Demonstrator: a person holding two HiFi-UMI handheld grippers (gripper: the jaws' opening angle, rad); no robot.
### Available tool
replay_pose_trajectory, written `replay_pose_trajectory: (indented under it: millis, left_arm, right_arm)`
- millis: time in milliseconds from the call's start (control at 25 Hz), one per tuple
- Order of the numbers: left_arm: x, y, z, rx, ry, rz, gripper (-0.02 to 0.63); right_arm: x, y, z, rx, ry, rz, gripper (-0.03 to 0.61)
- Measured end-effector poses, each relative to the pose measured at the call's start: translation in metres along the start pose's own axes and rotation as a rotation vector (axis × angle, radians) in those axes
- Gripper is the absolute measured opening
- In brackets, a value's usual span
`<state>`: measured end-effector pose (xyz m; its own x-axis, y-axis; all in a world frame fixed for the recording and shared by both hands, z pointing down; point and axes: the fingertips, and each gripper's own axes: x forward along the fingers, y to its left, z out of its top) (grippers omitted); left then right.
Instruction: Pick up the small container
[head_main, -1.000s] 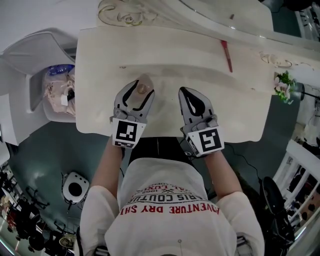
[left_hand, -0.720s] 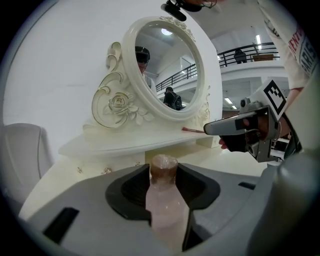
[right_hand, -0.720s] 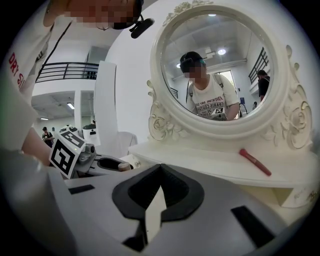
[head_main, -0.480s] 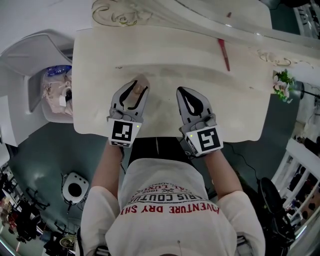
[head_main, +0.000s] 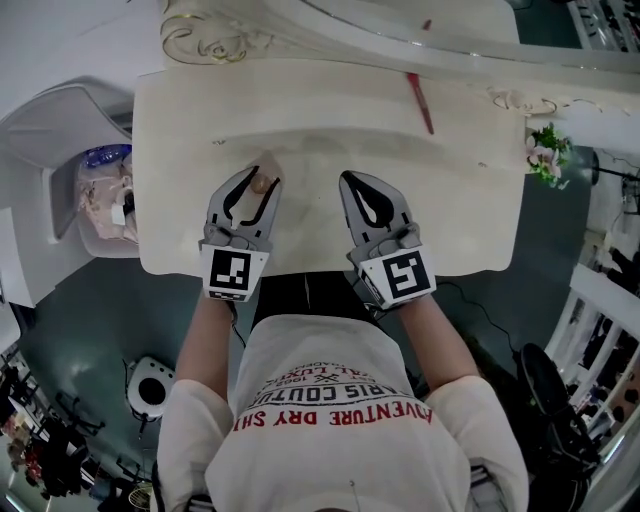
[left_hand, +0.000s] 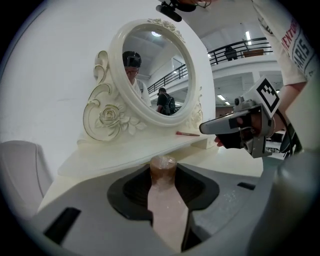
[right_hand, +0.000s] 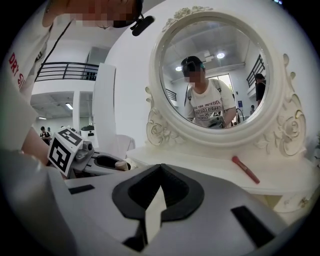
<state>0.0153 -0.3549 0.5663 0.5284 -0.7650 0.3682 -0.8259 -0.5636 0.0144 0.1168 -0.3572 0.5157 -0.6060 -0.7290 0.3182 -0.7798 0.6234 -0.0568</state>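
Observation:
The small container (head_main: 262, 184) is a short pinkish jar with a brownish top, standing near the front left of the cream dressing table (head_main: 450, 200). My left gripper (head_main: 262, 176) has its jaws closed round it, and the jar (left_hand: 163, 167) sits tight between the pads in the left gripper view. Whether it is off the tabletop I cannot tell. To its right, my right gripper (head_main: 352, 178) rests over the table with its fingertips together and nothing between them. The right gripper view shows the left gripper (right_hand: 107, 162) with the jar (right_hand: 120, 165) in it.
A red brush (head_main: 420, 90) lies on the raised back shelf. An oval mirror (left_hand: 155, 70) in an ornate white frame stands behind it. Flowers (head_main: 545, 155) stand past the table's right edge, and a bin with bags (head_main: 105, 195) is on the floor at the left.
The left gripper's jaws have closed from wide apart onto the container. Both grippers have shifted slightly left and up in the head view.

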Motion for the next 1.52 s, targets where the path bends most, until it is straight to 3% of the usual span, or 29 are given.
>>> replay_pose_trajectory:
  millis: [200,1040,1320,1520]
  left_arm:
    - [-0.010,-0.010,0.040,-0.019,-0.047,-0.016,0.149]
    - [-0.049,-0.038,0.191,0.120,-0.230,0.006,0.149]
    - [-0.066,-0.031,0.222,0.124,-0.272,0.040,0.149]
    - [-0.073,-0.032,0.229,0.130,-0.281,0.055,0.149]
  right_arm:
    - [-0.012,-0.009,0.017,-0.007,-0.033,-0.020,-0.002]
    - [-0.084,-0.048,0.115,-0.077,-0.201,-0.147,-0.002]
    - [-0.111,-0.058,0.146,-0.102,-0.283,-0.181,-0.002]
    - [-0.122,-0.060,0.148,-0.112,-0.285,-0.191,-0.002]
